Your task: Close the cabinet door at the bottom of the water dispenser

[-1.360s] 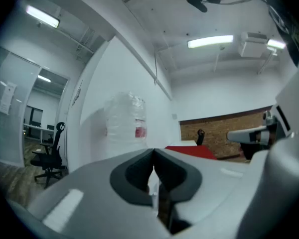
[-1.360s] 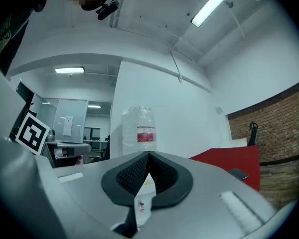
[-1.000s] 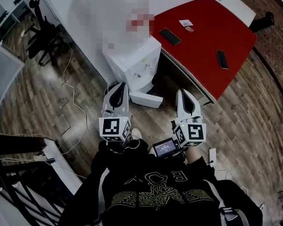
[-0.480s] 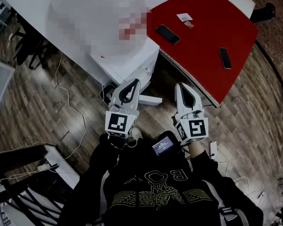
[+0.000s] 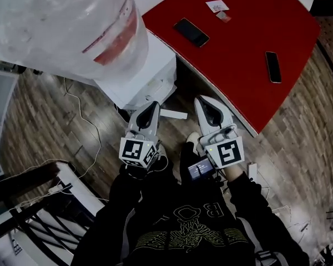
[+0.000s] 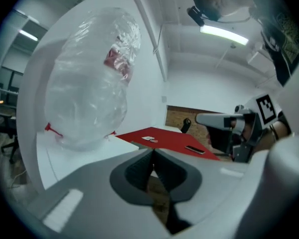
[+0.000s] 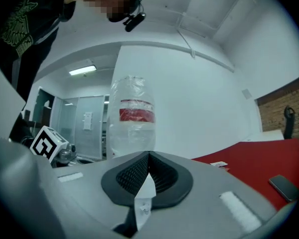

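Observation:
The white water dispenser [image 5: 150, 73] stands at the upper left, topped by a big plastic-wrapped bottle [image 5: 61, 21]. Its bottom cabinet door [image 5: 175, 114] juts out as a white panel near the floor, swung open. My left gripper [image 5: 154, 104] is shut and empty, its tip just left of the door and close to the dispenser's base. My right gripper [image 5: 201, 100] is also shut with nothing in it, its tip just right of the door's free end. In the left gripper view the closed jaws [image 6: 153, 153] point past the bottle [image 6: 89, 98]. In the right gripper view the closed jaws [image 7: 149, 155] point at the bottle [image 7: 132, 121].
A red table [image 5: 238, 49] stands right of the dispenser, with two phones [image 5: 191, 32] [image 5: 273, 66] and small cards on it. Cables [image 5: 94, 137] trail over the wooden floor at the left. A dark railing [image 5: 22, 226] fills the lower left.
The view and both grippers have come closer to the dispenser and lower, toward the open door. Both grippers stayed shut.

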{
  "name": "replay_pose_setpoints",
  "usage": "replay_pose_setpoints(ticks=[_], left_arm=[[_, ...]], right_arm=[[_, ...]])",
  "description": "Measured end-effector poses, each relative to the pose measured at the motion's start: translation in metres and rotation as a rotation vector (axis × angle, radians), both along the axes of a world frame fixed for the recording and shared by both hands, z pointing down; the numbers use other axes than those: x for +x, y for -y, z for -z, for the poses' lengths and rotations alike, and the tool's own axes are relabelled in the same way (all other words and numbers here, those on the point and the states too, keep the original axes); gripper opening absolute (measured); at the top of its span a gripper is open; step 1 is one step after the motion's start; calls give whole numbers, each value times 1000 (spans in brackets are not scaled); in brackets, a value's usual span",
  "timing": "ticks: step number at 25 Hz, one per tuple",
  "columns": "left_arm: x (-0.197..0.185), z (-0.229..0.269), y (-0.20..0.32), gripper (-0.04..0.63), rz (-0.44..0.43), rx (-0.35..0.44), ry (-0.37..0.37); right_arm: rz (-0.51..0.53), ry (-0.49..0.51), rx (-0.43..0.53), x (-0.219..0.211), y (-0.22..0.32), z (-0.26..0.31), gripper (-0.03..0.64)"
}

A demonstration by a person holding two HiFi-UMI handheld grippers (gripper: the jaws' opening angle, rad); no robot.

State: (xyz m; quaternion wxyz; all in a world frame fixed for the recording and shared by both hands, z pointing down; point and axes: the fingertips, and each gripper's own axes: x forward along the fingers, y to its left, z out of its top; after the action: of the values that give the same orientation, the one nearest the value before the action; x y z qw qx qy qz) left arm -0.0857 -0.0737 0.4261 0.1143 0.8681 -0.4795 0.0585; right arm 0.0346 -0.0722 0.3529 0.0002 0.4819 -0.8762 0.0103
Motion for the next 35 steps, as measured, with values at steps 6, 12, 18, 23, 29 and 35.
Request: replay_pose_setpoints(ticks=[6,12,18,23,29,35], left_arm=[[-12,-109,16,8,162,-211,-132],[-38,-272,9,8,351,-508,-276],[-52,-406,-17,88,572,-706,-374],[-73,-488,-58,167,778,-861,-465],[-68,-528,-50,193,803,-903,-645],[-51,-529,-18,159,739,-881,-703]], right_arm=[[83,-19,-42,7,15,-72,-2],[89,-48,-197,25,20,-177,-2],[143,-88,-251,13,22,-267,-2],[140,-65,-277,8,23,-306,-2],[136,-58,-315,15,8,-331,-2],[118,-59,-341,21,4,-340,-2]])
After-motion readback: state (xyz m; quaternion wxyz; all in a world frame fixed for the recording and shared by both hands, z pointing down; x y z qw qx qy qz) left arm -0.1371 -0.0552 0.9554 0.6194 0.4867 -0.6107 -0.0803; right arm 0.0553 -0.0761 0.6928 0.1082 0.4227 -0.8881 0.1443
